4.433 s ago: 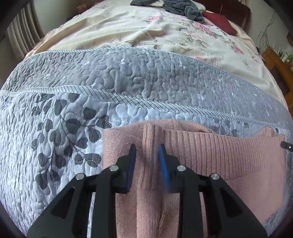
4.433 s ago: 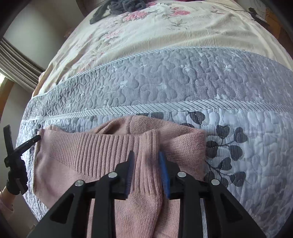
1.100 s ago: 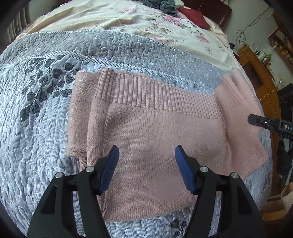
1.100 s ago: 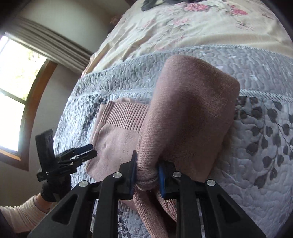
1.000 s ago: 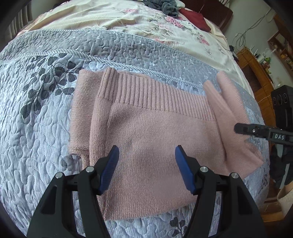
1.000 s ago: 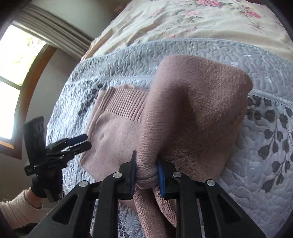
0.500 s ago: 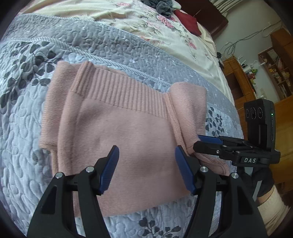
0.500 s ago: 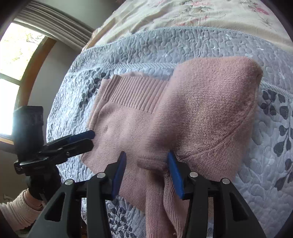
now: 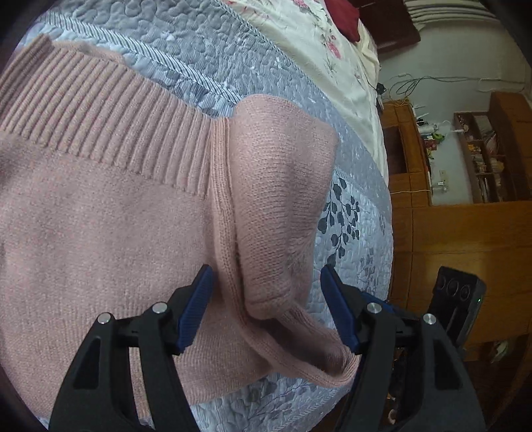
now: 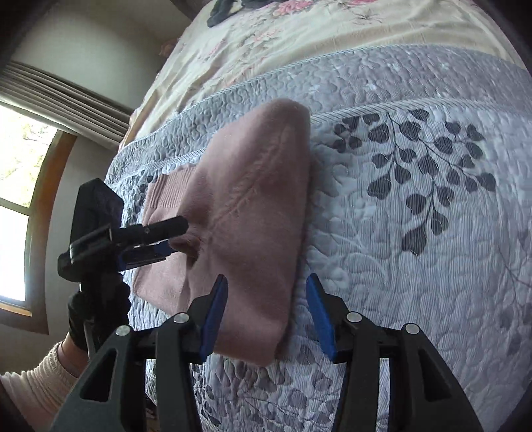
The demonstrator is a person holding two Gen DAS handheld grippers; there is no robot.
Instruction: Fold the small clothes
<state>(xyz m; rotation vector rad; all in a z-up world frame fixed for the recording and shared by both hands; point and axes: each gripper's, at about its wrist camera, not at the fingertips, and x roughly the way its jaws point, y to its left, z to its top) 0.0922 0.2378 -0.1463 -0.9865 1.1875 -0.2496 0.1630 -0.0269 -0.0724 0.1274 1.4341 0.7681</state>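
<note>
Both the left claw (image 9: pixel 266 305) and right claw (image 10: pixel 266 315) gape wide, empty, just above the pink sweater (image 9: pixel 99 216), its folded-over sleeve (image 9: pixel 276 206) lying ahead between their fingers.

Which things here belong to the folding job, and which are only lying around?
Job: pink sweater, left gripper, right gripper, both open.

Lying around: grey quilt, floral sheet, dark clothes, red cloth, wooden shelves.

I see the sweater (image 9: pixel 116 232) lying on the quilt (image 10: pixel 415 266), 1 sleeve (image 9: pixel 282 199) folded over its right side, dresser (image 9: pixel 465 249) beyond the bed's edge.
</note>
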